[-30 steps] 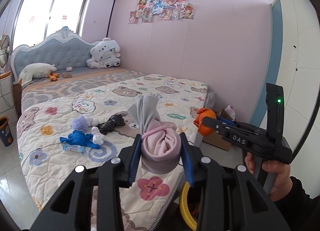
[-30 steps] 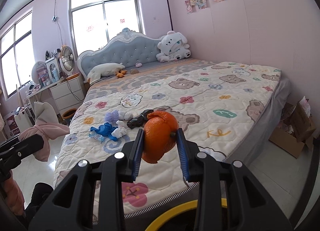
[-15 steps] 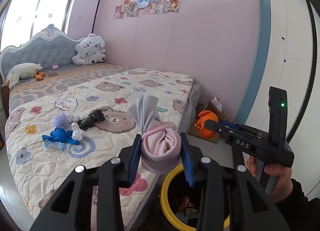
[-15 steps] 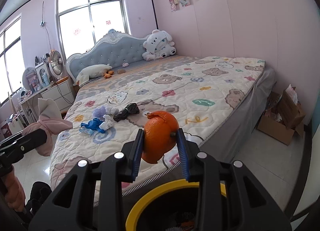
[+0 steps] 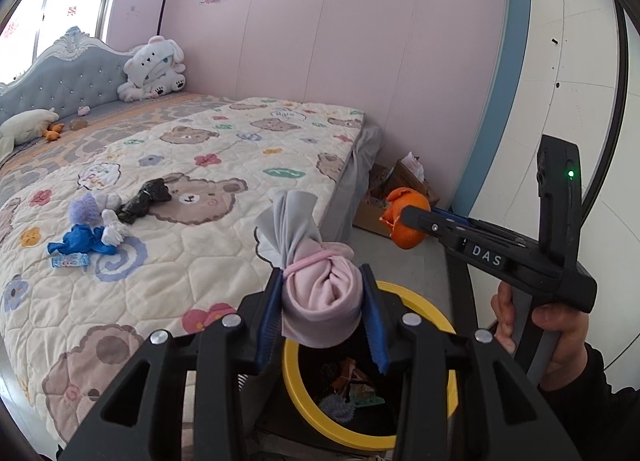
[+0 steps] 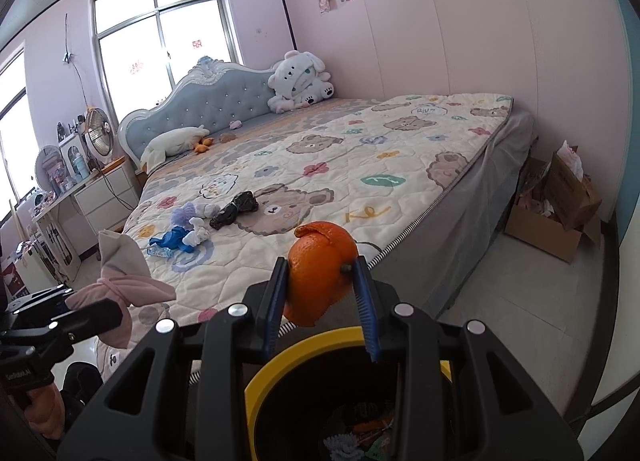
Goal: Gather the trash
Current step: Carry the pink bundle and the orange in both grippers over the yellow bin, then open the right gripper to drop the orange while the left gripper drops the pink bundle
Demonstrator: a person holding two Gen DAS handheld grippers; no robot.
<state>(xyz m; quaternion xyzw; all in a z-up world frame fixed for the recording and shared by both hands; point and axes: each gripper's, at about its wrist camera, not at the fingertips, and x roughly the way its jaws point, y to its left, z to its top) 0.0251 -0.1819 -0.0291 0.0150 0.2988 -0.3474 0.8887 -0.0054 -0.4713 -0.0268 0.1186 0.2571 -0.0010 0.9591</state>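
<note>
My left gripper (image 5: 322, 303) is shut on a pink and grey cloth bundle (image 5: 318, 301), held just above the near rim of a yellow-rimmed bin (image 5: 434, 317) with scraps inside. My right gripper (image 6: 320, 285) is shut on an orange peel (image 6: 320, 273) above the same bin (image 6: 304, 345). In the left wrist view the right gripper (image 5: 404, 217) reaches in from the right with the orange peel (image 5: 402, 205). On the bed lie a blue glove (image 5: 78, 241), a purple ball (image 5: 84, 207), white scraps (image 5: 112, 233), a black bag (image 5: 146, 199) and a wrapper (image 5: 70, 261).
The bed (image 6: 400, 165) with a bear quilt fills the left and centre. A cardboard box (image 6: 554, 209) of clutter stands by the pink wall. A plush toy (image 6: 298, 81) and pillow (image 6: 176, 141) sit at the headboard. A nightstand (image 6: 106, 197) and fans stand by the window.
Both grippers have moved with their loads from over the bed's edge to above the yellow-rimmed bin, which now shows fully beneath them. Neither grip has changed.
</note>
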